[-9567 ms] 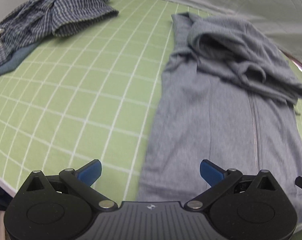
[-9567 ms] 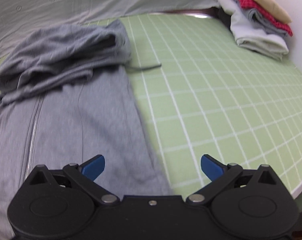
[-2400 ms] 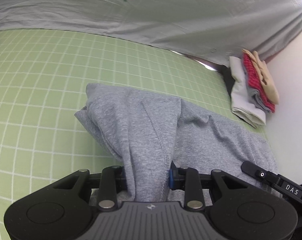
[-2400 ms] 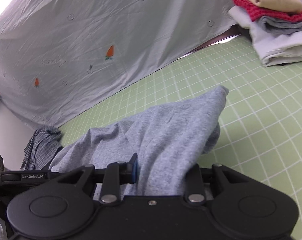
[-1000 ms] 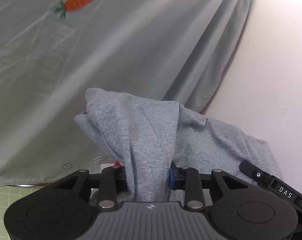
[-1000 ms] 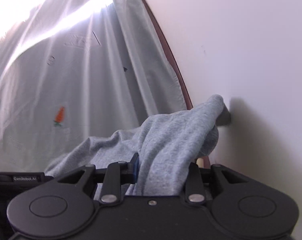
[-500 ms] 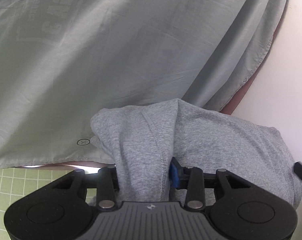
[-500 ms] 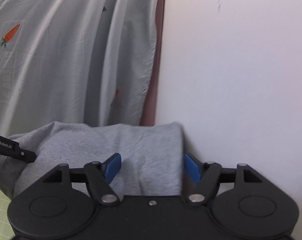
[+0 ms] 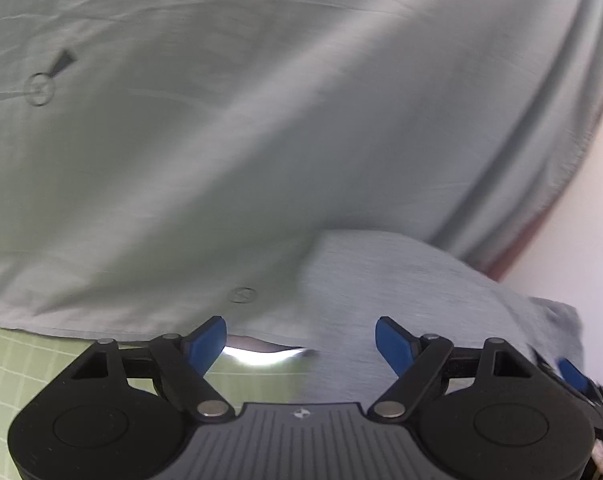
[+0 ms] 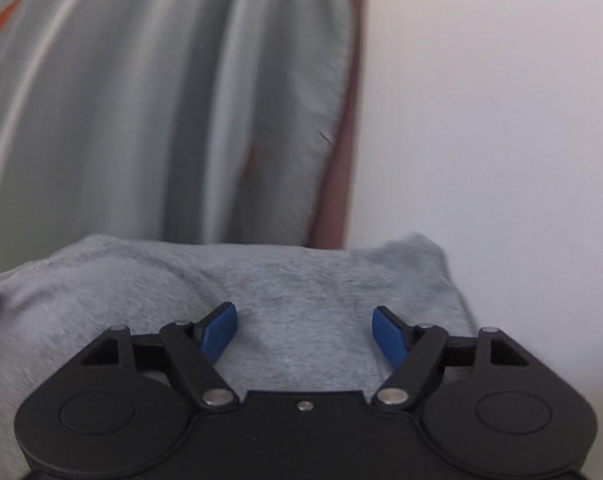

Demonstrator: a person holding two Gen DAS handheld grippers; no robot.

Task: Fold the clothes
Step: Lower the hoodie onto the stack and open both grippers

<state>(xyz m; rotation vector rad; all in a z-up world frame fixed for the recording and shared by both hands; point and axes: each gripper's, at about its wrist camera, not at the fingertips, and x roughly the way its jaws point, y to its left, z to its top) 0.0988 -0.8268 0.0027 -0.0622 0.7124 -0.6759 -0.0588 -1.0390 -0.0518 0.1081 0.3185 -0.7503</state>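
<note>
fingers of left gripper point(image 9: 300, 339) and right gripper point(image 10: 304, 331) both spread, released; grey knit garment point(image 10: 301, 280) bunched just ahead, pale grey curtain point(image 9: 261, 120) behind

Two grippers: the left gripper point(image 9: 300, 340) and the right gripper point(image 10: 304, 332), each with two blue fingertips spread apart. One grey garment point(image 10: 301, 280). One pale grey curtain point(image 9: 261, 120). One green checked sheet point(image 9: 21, 360).

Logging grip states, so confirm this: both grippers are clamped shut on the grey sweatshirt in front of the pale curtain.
Not right. Both wrist views show the left gripper and right gripper open, blue pads apart. The grey sweatshirt lies loose before the pale curtain.
</note>
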